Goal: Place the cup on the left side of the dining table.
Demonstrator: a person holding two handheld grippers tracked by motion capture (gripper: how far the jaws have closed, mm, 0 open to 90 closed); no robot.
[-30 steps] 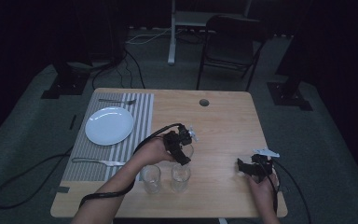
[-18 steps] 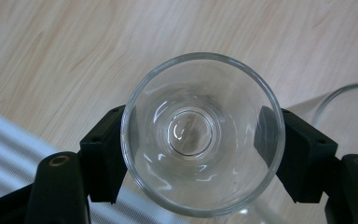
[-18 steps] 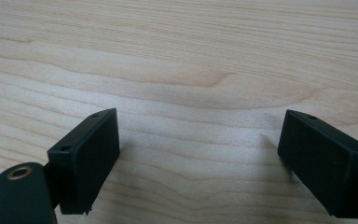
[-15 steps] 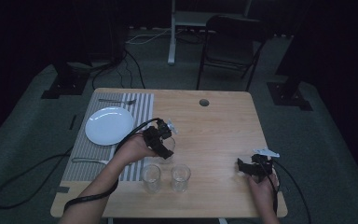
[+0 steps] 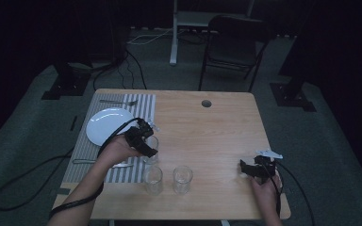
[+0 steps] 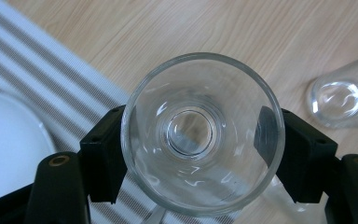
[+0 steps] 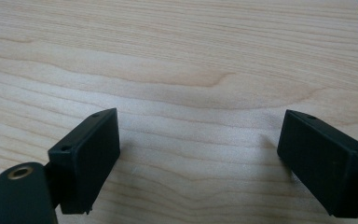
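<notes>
At the mat's right edge: a clear glass (image 5: pixel 151 143) (image 6: pixel 203 133) stood between the two jaws of the left gripper (image 5: pixel 142 137) (image 6: pixel 200 154).
Left gripper: both jaws pressed against the glass's sides, gripping it; its camera looked straight down into the glass.
Beneath the glass: partly the striped mat (image 5: pixel 122 136) (image 6: pixel 42 74), partly bare wood.
Other glasses: two more (image 5: pixel 153 179) (image 5: pixel 182 179) stood side by side nearer the table's front edge; one of them (image 6: pixel 338 100) showed to the right in the left gripper view.
Plate: a white plate (image 5: pixel 109 125) (image 6: pixel 4 149) lay on the mat, just beside the left gripper.
Cutlery: one piece (image 5: pixel 118 101) lay at the mat's far end, another (image 5: pixel 82 161) at its near end.
Right gripper (image 5: pixel 254 168) (image 7: pixel 198 163): jaws spread wide with nothing between them, over bare wood near the table's (image 5: pixel 217 132) right front corner, well apart from the glasses.
</notes>
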